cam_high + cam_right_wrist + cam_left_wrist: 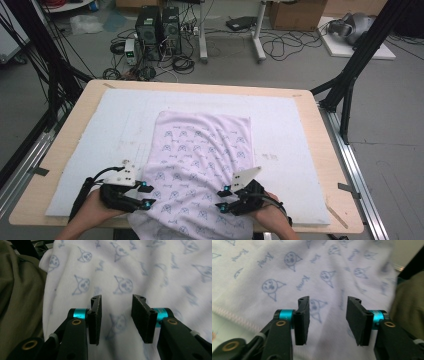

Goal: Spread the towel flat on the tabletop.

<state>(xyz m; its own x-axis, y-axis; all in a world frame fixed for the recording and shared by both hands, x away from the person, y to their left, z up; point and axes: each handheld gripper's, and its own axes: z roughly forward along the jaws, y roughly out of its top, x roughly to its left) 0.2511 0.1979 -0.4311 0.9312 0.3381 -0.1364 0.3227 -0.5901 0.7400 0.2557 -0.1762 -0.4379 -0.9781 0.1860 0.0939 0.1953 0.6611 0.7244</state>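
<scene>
Two grippers: left (pixel 146 195) and right (pixel 223 198), fingers apart, empty, over near hem.
Towel (pixel 200 150): flat on counter (pixel 320 165), near edge overhanging.
Advice: pinch both corners evenly.

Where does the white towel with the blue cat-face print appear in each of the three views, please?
High view: the towel lies mid-table on the pale mat, its near edge hanging over the table's front.
Left gripper view: the towel spreads behind the open fingers, its stitched hem at lower left.
Right gripper view: the towel spreads behind the open fingers.
Shared landmark: the blue cat-face print.
</scene>
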